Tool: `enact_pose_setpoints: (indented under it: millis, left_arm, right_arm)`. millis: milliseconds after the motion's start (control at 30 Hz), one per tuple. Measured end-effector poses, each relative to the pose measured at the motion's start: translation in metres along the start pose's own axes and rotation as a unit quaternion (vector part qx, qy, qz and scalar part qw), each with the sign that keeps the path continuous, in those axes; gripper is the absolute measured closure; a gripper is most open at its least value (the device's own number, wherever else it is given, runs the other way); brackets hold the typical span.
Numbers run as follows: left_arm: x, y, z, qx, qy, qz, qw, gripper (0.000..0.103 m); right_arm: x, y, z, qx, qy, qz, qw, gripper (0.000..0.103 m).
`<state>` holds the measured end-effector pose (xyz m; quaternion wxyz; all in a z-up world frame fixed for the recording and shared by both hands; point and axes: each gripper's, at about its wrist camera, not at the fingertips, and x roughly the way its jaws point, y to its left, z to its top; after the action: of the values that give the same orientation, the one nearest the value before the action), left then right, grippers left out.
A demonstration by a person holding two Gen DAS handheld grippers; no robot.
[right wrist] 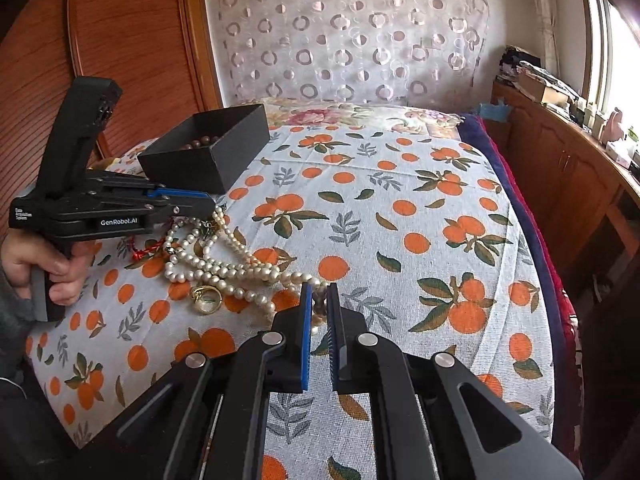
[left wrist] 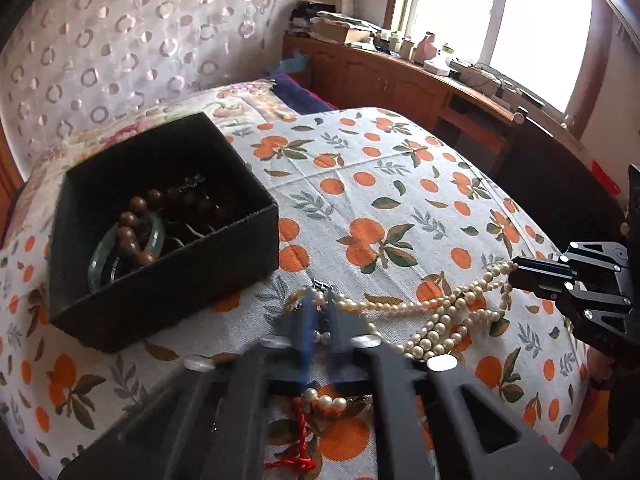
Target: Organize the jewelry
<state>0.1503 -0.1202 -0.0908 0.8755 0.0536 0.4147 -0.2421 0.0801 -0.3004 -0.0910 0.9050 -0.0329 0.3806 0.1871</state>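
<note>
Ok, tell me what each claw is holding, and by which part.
Both hold the pearls: the left claw pinches the tangle's end near the box, the right claw its other end. The rest lies on the cloth.

Glossy pearl necklace (left wrist: 436,312), matt black box (left wrist: 168,280), woven cloth (left wrist: 400,168)

The box (left wrist: 160,216) sits on the bed (left wrist: 400,184), beads (left wrist: 136,228) and a bangle (left wrist: 120,256) in it; the pearls (left wrist: 440,316) lie right of it.

Bright window (left wrist: 500,20), wooden sideboard (left wrist: 384,80), circle-patterned curtain (right wrist: 344,32), bed.
</note>
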Motion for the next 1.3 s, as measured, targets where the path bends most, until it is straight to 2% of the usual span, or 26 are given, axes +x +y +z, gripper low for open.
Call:
enact_pose_setpoints:
  millis: [367, 467, 533, 600, 667, 733, 867, 1000, 1300]
  left_arm:
    - [-0.038, -0.001, 0.008, 0.002, -0.047, 0.002, 0.9989, 0.103]
    - [-0.034, 0.001, 0.010, 0.002, -0.037, 0.009, 0.9993, 0.103]
    - [-0.028, 0.001, 0.007, 0.007, -0.025, 0.015, 0.9995, 0.103]
    - [-0.022, 0.003, 0.005, 0.007, -0.015, 0.020, 0.9997, 0.098]
    - [-0.017, 0.003, 0.004, 0.005, -0.010, 0.017, 0.9998, 0.087]
    - [-0.012, 0.003, 0.003, 0.011, -0.002, 0.018, 0.9998, 0.083]
    - [0.002, 0.003, 0.002, 0.018, 0.018, 0.034, 0.9991, 0.083]
    - [0.010, 0.009, 0.002, 0.009, 0.019, 0.025, 0.9995, 0.083]
    - [0.002, 0.009, 0.003, 0.001, -0.004, 0.022, 0.9998, 0.099]
  right_arm:
    - [0.004, 0.004, 0.002, -0.007, 0.006, -0.006, 1.000, 0.094]
    - [0.002, 0.005, 0.003, -0.015, 0.001, -0.016, 1.000, 0.096]
    - [0.002, 0.004, 0.003, -0.016, 0.003, -0.029, 0.999, 0.102]
    - [0.003, 0.001, 0.002, -0.013, 0.005, -0.027, 1.000, 0.102]
    - [0.003, -0.002, 0.002, -0.009, 0.005, -0.026, 1.000, 0.102]
    - [0.002, -0.002, 0.001, -0.006, 0.002, -0.022, 1.000, 0.102]
    - [-0.001, 0.001, 0.002, -0.007, -0.004, -0.013, 1.000, 0.102]
    - [-0.004, 0.001, 0.002, -0.005, -0.009, -0.007, 1.000, 0.102]
    - [0.000, 0.005, -0.003, -0.010, 0.004, 0.004, 1.000, 0.102]
